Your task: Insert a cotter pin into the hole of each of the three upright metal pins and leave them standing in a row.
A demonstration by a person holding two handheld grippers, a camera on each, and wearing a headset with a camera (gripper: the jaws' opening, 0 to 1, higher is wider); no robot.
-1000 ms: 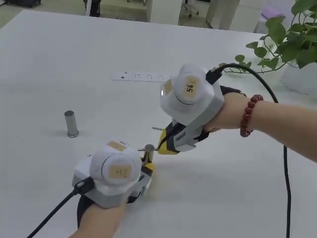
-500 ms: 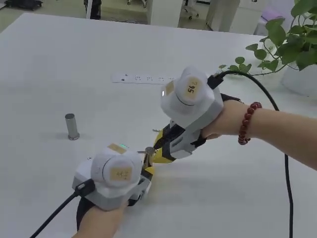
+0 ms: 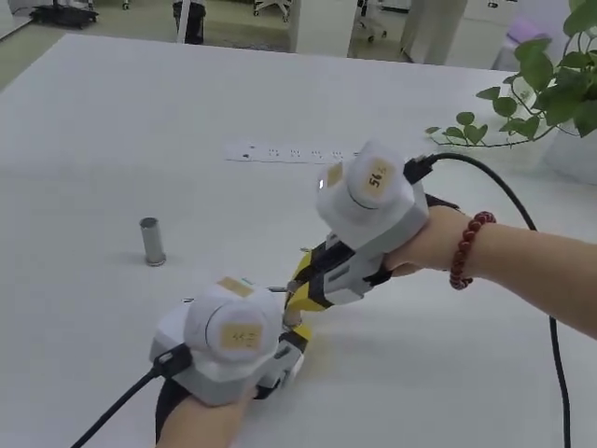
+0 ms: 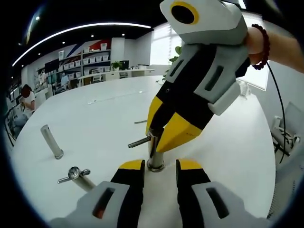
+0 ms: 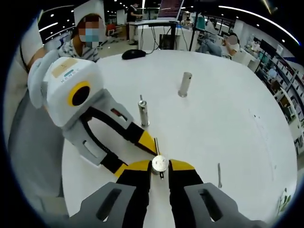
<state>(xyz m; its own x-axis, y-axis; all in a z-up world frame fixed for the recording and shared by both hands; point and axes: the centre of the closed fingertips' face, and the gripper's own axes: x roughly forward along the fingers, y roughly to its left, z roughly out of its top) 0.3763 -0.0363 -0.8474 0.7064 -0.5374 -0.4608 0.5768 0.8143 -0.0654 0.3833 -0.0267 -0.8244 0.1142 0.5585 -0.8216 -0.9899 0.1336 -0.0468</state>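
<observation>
Metal pin [image 4: 154, 151] in work stands upright on the table [image 3: 112, 140], right between both claws.

- Right gripper [image 5: 160, 164]: jaws set narrow and hugging the pin's round top on both sides. Can't tell if the grip is on the pin or on the cotter's head.
- Cotter pin [image 4: 138, 142] sits through the hole near the pin top. Its end pokes out at 9 o'clock in the left gripper view.
- Left gripper [image 4: 160, 164]: jaws apart and straddling the pin's base, with a gap visible on the 3 o'clock side.

Outward from the claw, in the right gripper view:
- Pinned metal pin [image 5: 143, 114] is near at 11 o'clock, upright, with a cotter already through it.
- Bare metal pin [image 5: 184, 84] is farther out at 1 o'clock, upright, well apart from the other two.
- Loose cotter pin [image 5: 219, 175] lies flat on the table at 3 o'clock.

Head view, from the claws: power strip [image 3: 289, 152] at 12 o'clock, potted plant [image 3: 550, 84] at 2 o'clock at the table edge. There is a red bead bracelet [image 3: 466, 250] on the wrist behind the right gripper.
</observation>
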